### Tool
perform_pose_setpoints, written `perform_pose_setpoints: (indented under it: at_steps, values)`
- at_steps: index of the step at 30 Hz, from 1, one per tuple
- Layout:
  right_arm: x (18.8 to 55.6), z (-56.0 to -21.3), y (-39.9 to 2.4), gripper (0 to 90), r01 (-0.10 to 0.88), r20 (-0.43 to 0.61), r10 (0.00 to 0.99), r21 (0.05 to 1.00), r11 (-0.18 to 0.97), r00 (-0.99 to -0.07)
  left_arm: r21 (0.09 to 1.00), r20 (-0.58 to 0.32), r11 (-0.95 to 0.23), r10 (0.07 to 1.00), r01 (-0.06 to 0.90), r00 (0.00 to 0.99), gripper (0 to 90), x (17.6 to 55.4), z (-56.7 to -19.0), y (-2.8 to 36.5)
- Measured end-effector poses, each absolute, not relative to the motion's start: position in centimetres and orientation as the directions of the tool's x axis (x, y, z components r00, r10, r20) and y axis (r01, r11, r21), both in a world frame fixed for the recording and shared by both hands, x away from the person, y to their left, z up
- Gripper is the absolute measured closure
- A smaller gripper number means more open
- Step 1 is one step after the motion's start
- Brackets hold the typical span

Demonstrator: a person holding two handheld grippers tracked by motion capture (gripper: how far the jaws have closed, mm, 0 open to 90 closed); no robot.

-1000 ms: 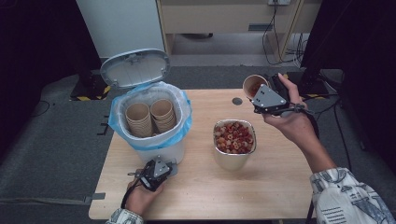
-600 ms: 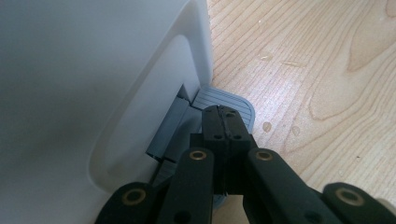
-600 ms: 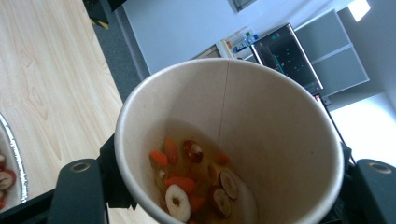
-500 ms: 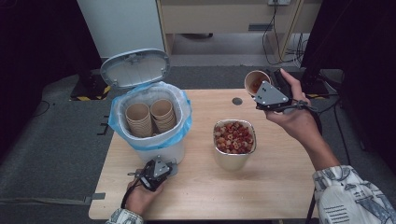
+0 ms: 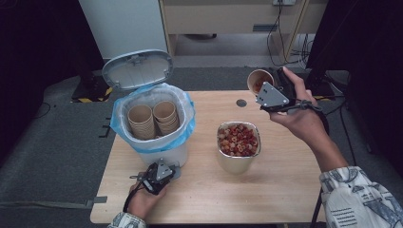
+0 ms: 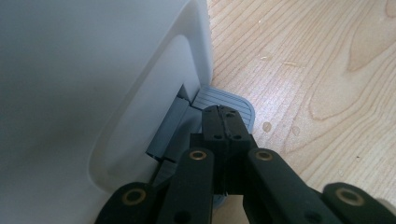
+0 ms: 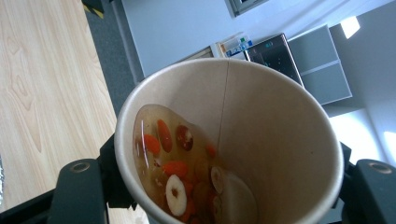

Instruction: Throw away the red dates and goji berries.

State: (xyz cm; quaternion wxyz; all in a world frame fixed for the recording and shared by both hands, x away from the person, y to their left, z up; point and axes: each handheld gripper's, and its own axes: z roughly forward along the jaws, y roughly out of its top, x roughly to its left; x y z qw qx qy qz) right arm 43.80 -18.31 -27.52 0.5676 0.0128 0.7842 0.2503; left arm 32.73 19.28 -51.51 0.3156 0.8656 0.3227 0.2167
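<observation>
Bin pedal (image 6: pixel 224 103) at counter left, pressed by the closed left claw (image 6: pixel 227 112), keeps the lid (image 5: pixel 138 69) up; metal bowl (image 5: pixel 238 142) mid-counter; paper cup (image 5: pixel 259 80), pinched in the right claw (image 5: pixel 266 91), has tilted slightly, approaching pouring.

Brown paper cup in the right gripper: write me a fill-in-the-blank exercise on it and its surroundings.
1. The right gripper holds a brown paper cup containing liquid and ____ pieces.
2. The left gripper presses the white bin's grey ____.
3. The white plastic bin holds stacked paper ____.
Missing: fruit; pedal; cups
</observation>
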Motion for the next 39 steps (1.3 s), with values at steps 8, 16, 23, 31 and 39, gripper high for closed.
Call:
perform_pose_setpoints:
  at_steps: [8, 16, 23, 31, 39]
  values:
    - [43.7, -27.5, -18.0, 29.3, -0.272, -0.906, 0.258, 0.356, 0.894, -0.337, 0.686, 0.171, -0.592, 0.695, 0.422, 0.698, 89.8, 32.7, -51.5, 19.3]
    - [43.7, -27.7, -17.8, 29.4, -0.277, -0.914, 0.237, 0.334, 0.901, -0.331, 0.686, 0.170, -0.592, 0.695, 0.422, 0.698, 89.8, 32.7, -51.5, 19.3]
    - [43.5, -27.7, -17.3, 29.4, -0.292, -0.926, 0.195, 0.294, 0.910, -0.323, 0.687, 0.169, -0.591, 0.695, 0.422, 0.698, 89.8, 32.8, -51.5, 19.3]
    - [43.2, -27.8, -16.9, 29.3, -0.304, -0.938, 0.157, 0.255, 0.918, -0.310, 0.687, 0.169, -0.591, 0.696, 0.423, 0.698, 89.8, 32.8, -51.5, 19.3]
    - [43.1, -28.0, -16.8, 29.4, -0.306, -0.945, 0.132, 0.226, 0.925, -0.299, 0.687, 0.168, -0.591, 0.696, 0.423, 0.698, 89.8, 32.8, -51.5, 19.3]
